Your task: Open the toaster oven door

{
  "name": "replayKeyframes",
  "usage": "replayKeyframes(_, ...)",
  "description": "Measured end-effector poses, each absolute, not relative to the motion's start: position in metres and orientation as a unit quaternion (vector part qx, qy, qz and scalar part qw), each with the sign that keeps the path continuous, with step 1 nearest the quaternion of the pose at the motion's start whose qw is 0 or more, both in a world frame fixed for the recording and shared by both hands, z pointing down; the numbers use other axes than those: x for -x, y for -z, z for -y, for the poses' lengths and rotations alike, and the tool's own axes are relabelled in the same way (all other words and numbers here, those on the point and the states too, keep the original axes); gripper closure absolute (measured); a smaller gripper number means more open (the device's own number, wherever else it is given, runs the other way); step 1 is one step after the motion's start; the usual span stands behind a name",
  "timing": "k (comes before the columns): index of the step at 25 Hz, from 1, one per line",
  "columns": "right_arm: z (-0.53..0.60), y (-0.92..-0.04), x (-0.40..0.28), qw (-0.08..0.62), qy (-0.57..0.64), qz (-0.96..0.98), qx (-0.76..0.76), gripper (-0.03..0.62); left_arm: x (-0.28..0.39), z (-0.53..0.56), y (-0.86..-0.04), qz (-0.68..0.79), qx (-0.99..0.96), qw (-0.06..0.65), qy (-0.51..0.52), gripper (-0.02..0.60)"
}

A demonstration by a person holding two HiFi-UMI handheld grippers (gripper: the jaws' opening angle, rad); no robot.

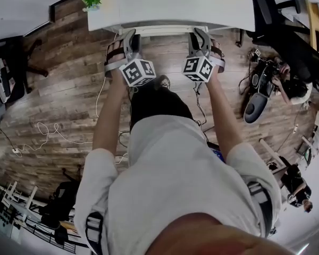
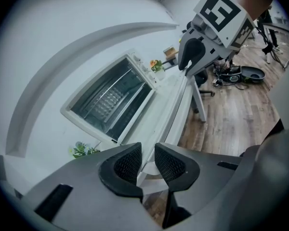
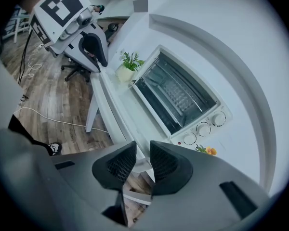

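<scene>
White toaster oven sits far back on the desk, its glass door seemingly shut. Our left gripper and right gripper hover at the near edge, both jaws partly apart and empty. We judge the door stiff-hinged and fragile, best gripped along its top edge.

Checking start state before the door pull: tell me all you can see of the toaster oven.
White boxy toaster oven with a dark glass door that looks shut, a wire rack visible behind it and three round knobs on its right panel. It stands upright on the white table, close to the wall. Nothing else touches it.
</scene>
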State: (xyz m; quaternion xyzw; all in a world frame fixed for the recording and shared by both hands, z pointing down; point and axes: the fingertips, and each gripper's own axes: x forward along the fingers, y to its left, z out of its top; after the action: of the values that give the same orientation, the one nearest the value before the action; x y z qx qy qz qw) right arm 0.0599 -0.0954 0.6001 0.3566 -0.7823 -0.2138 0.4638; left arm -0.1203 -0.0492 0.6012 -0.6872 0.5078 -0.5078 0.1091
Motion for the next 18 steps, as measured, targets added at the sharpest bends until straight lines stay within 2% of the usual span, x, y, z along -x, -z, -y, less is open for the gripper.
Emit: replayKeyframes(18,0.09,-0.61,-0.067,0.425,0.248,0.791,-0.365,0.505,0.114,0.045,-0.612,-0.561,0.64,0.134,0.508,0.492)
